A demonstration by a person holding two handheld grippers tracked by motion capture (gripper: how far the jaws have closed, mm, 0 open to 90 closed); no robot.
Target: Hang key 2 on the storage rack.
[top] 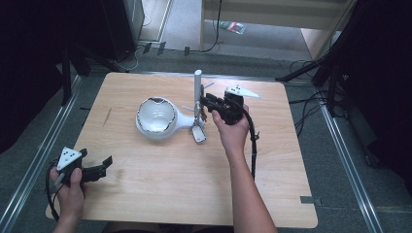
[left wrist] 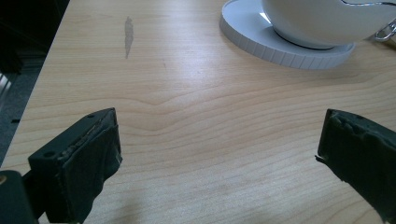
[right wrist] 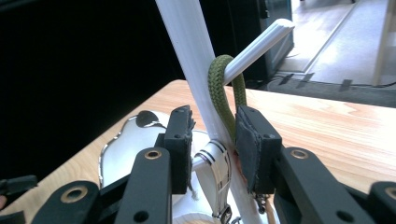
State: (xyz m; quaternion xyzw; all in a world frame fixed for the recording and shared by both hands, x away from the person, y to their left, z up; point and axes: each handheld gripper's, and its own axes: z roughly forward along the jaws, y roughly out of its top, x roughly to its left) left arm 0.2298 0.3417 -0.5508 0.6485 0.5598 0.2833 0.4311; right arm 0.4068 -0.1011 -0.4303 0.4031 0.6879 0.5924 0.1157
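Note:
A white stand has a round mirror-like dish (top: pixel 155 116) and an upright post (top: pixel 197 85) with pegs. A green cord loop (right wrist: pixel 219 88) hangs over one slanted peg (right wrist: pixel 261 42), and a silver clip (right wrist: pixel 219 168) dangles below it against the post (right wrist: pixel 187 42). My right gripper (right wrist: pixel 212 135) straddles post and cord. The cord lies along the right pad, and a small gap shows beside the left pad, so the jaws stand slightly open. My left gripper (top: pixel 95 156) rests at the table's front left, jaws wide open around bare wood (left wrist: pixel 219 154).
The light wooden table (top: pixel 170 184) carries a silver tag (top: pixel 198 133) lying by the stand's base. Metal rails run along both table sides, and cables lie on the floor behind. The stand's ribbed base (left wrist: pixel 280 49) is ahead of the left gripper.

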